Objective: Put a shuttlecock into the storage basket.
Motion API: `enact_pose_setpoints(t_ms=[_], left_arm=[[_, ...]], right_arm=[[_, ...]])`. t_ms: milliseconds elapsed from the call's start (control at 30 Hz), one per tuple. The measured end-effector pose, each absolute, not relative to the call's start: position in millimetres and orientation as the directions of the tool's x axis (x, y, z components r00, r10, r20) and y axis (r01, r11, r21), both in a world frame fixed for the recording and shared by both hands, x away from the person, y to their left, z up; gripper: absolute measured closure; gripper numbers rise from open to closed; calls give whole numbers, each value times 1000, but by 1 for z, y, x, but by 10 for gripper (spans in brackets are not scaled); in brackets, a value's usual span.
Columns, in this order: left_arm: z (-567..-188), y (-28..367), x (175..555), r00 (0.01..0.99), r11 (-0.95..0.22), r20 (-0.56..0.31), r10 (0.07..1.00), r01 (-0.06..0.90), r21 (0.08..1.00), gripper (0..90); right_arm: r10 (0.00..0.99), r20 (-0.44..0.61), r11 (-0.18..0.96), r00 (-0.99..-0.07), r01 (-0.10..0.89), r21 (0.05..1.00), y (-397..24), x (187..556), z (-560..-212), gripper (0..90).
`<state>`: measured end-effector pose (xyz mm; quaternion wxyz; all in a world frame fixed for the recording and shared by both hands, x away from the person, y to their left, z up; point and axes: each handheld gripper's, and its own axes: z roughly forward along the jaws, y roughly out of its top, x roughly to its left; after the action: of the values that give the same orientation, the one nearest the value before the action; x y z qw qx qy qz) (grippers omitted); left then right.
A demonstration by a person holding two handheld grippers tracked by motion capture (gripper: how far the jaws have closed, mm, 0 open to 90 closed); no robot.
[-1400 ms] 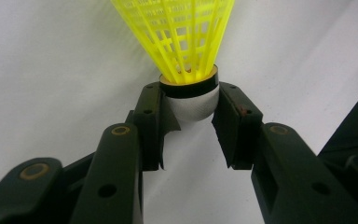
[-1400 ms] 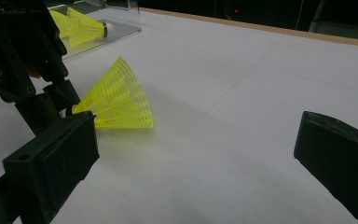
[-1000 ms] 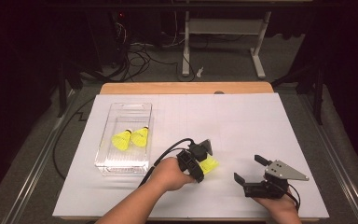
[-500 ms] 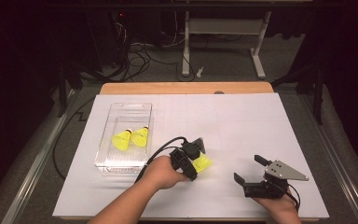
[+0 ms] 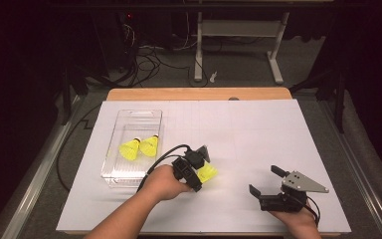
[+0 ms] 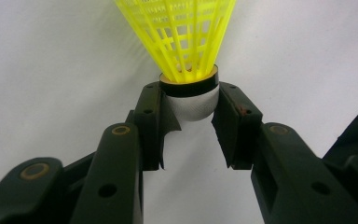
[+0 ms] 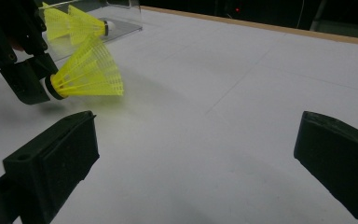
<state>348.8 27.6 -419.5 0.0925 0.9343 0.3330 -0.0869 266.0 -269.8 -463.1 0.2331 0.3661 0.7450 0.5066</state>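
Note:
My left gripper (image 5: 200,168) is shut on the white cork base of a yellow shuttlecock (image 5: 209,173), held just above the white table sheet; its skirt points away from the hand. In the left gripper view both pads squeeze the cork of the shuttlecock (image 6: 186,37) between the jaws of the gripper (image 6: 191,105). My right gripper (image 5: 262,179) stands open near the table's front edge at the right, holding nothing. In the right gripper view its jaws (image 7: 196,154) are wide apart, and the held shuttlecock (image 7: 88,72) shows at the upper left.
A clear plastic tray (image 5: 134,113) lies on the left of the sheet with two yellow shuttlecocks (image 5: 129,149) (image 5: 149,145) inside. The white sheet (image 5: 258,129) covers the table. Cables and a stand's legs sit on the floor beyond.
My left gripper has carried the shuttlecock a little to the left, toward the tray. The right gripper has stayed where it was.

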Motion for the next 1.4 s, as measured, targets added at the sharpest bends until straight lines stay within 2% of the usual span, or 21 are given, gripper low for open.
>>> enact_pose_setpoints(t_ms=[533,1400], left_arm=[[-419,49,349,737,-737,-228,636,668,104,647],[-408,59,349,749,-747,-248,614,653,122,646]], right_arm=[[782,26,218,-623,313,924,-269,266,-463,3],[781,24,221,-624,312,924,-269,266,-464,3]])
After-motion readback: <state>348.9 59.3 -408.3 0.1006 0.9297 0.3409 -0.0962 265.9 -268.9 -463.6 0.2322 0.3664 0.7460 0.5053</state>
